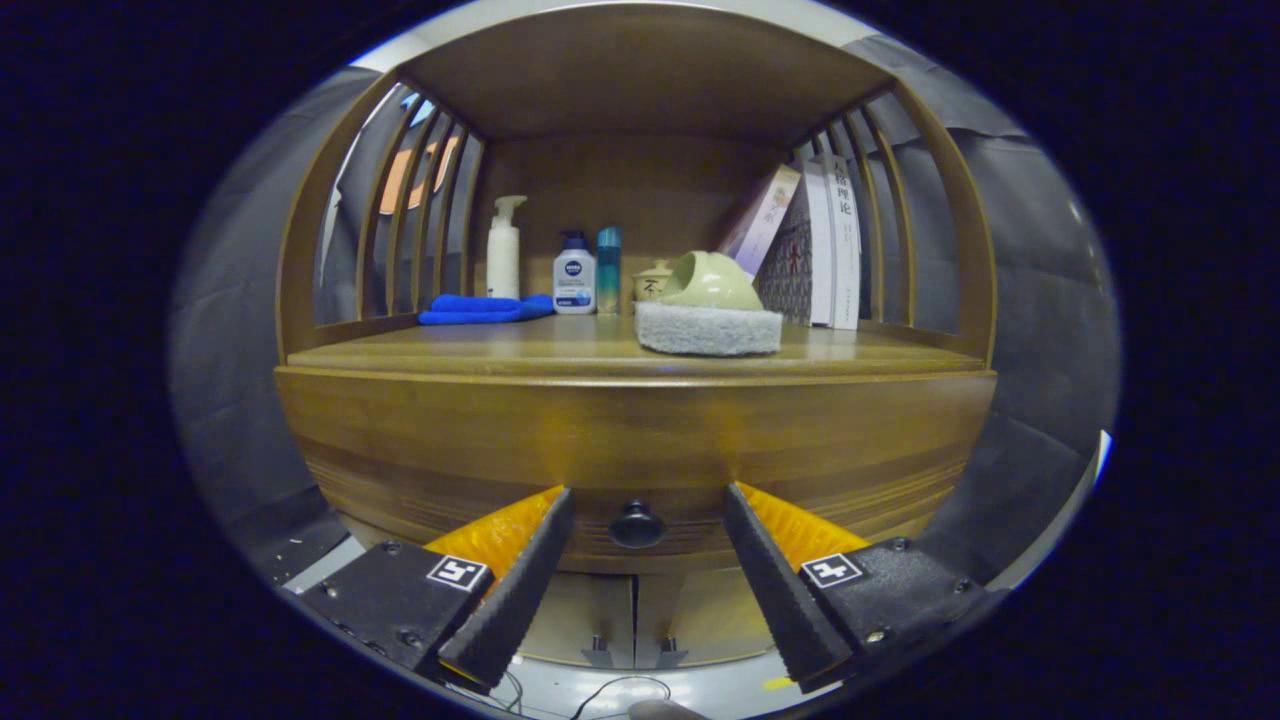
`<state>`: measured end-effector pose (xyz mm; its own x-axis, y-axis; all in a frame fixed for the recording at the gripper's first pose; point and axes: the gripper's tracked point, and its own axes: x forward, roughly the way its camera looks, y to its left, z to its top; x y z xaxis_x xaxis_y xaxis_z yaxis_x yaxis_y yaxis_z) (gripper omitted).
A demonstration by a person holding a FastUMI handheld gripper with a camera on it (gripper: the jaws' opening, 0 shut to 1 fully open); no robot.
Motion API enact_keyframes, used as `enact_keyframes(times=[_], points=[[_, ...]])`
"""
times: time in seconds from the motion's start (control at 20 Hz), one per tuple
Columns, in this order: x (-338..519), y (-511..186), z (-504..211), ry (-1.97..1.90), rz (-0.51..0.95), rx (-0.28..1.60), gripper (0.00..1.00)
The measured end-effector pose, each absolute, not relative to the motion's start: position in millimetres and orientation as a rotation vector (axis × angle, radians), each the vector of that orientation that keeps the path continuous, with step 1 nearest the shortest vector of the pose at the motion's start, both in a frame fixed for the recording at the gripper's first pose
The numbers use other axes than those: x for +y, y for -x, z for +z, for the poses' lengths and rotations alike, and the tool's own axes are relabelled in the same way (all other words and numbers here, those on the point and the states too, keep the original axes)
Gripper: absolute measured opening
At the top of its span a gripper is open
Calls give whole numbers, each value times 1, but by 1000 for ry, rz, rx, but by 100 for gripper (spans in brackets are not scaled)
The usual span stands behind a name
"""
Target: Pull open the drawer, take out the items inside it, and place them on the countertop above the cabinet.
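A wooden cabinet faces me, its drawer front [640, 460] closed flush under the countertop [480, 355]. A dark round knob [637, 525] sits low on the drawer front, midway between my two fingertips and a little beyond them. My gripper [648, 500] is open, its fingers spread to either side of the knob without touching it. The drawer's contents are hidden.
On the countertop lie a grey sponge [708, 329] near the front, a pale green ceramic piece [708, 282] behind it, a folded blue cloth [485, 309], a white pump bottle [503, 250], two smaller bottles [575, 275] and upright books [830, 240]. Slatted side rails and a top shelf enclose it. Lower cabinet doors [635, 620] sit beneath.
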<state>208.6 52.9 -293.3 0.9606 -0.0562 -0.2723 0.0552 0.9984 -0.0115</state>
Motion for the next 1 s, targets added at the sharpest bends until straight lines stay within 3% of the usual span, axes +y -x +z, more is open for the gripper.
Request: enact_keyframes(times=[0.6, 1.0], points=[[28, -93, -120, 42, -27, 79, 99], [7, -29, -60, 8, -44, 19, 99]])
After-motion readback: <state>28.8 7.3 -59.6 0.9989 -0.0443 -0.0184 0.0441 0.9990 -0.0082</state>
